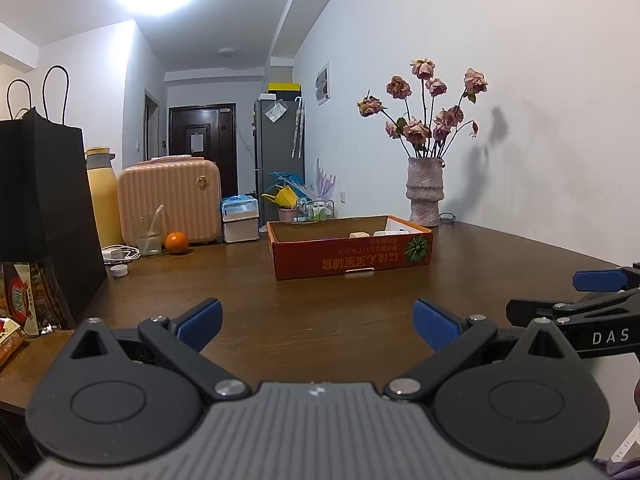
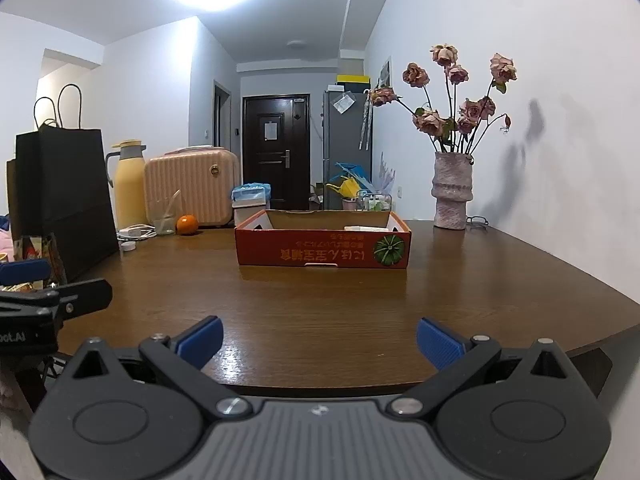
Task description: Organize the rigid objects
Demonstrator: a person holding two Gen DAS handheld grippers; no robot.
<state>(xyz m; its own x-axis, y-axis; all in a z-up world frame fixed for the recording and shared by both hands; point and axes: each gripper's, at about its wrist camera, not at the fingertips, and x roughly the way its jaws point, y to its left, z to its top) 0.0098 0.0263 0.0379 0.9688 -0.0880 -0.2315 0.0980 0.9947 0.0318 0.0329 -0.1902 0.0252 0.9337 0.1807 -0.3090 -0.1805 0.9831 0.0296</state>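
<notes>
1. Hovering low over the near edge of the wooden table [image 2: 320, 304], both tools idle. Left gripper [image 1: 318, 324]: blue fingers spread wide, nothing between them. Right gripper [image 2: 320, 342]: likewise wide apart and empty.
2. The two grippers sit side by side; each shows at the edge of the other's view, apart from one another.
3. Red cardboard box [image 1: 352, 260] sits mid-table, open top, well ahead of both grippers. Over its rim, pale small items [image 1: 376, 234] show at the right end; too little visible to name them. These look like the rigid objects, or some of them.
4. Loose things cluster at the far left of the table: orange [image 1: 176, 242], clear glass with a straw [image 1: 150, 236], white charger and cable [image 1: 118, 254], small white cap [image 1: 119, 270], all beside the black paper bag [image 1: 44, 200]. Vase of dried roses [image 1: 425, 192] stands far right by the wall.
5. Judgement: no pick is under way; this is either the start or a pause between objects.
6. Next move calls for a forward reach. Whichever target, the fingers already stand wide enough; approach low and level, centre the item between the pads before closing.
7. Risk: glass and vase would tip easily if brushed.
</notes>
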